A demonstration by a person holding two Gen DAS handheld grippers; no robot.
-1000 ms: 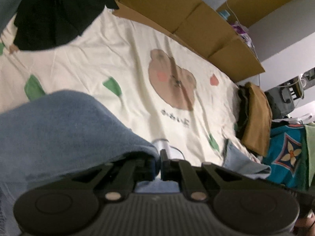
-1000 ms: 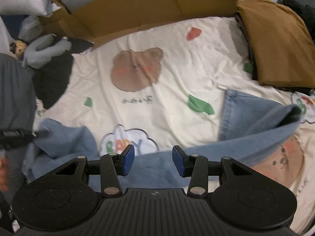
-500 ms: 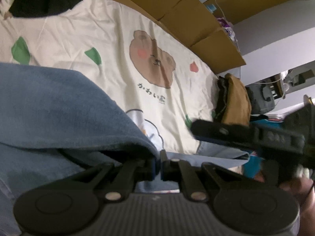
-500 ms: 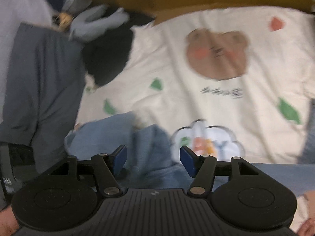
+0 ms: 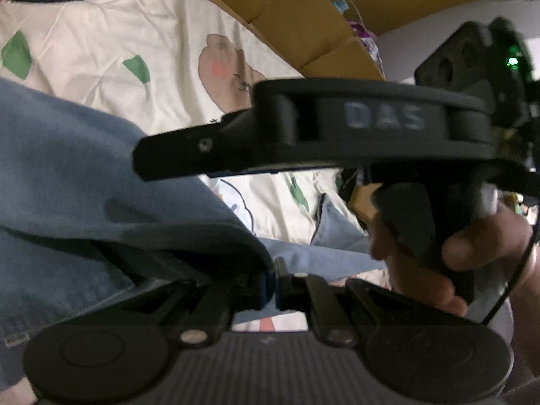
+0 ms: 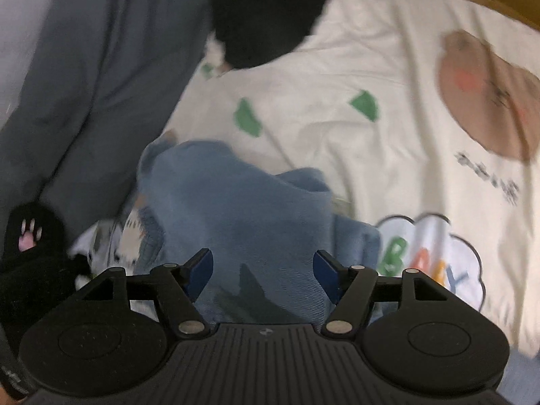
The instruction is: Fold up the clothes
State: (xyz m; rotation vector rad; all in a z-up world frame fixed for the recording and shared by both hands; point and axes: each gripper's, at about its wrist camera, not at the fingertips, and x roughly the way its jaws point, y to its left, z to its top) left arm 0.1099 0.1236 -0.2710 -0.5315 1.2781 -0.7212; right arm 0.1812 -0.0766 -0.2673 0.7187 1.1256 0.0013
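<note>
A blue denim garment (image 5: 84, 168) lies bunched on the cream bedsheet (image 5: 101, 44). My left gripper (image 5: 274, 283) is shut on a folded edge of it, and the cloth drapes away to the left. The right gripper (image 6: 263, 265) hovers over another bunched part of the denim (image 6: 243, 202). Its jaws are opening, the cloth lies below the gap, and the blue pads (image 6: 202, 266) do not press on it. Its black housing (image 5: 371, 118) crosses the left wrist view close ahead, held by a hand (image 5: 438, 266).
The sheet bears a bear print (image 6: 489, 94) and a cloud print (image 6: 428, 256). Cardboard boxes (image 5: 287, 17) line the far edge. A black garment (image 6: 266, 23) and grey fabric (image 6: 84, 84) lie at the left, with a black paw-print slipper (image 6: 30, 236) below them.
The right gripper swung left across the bed to the denim near the left gripper and opened wider; it now fills the left wrist view. The left gripper kept its hold and shifted slightly.
</note>
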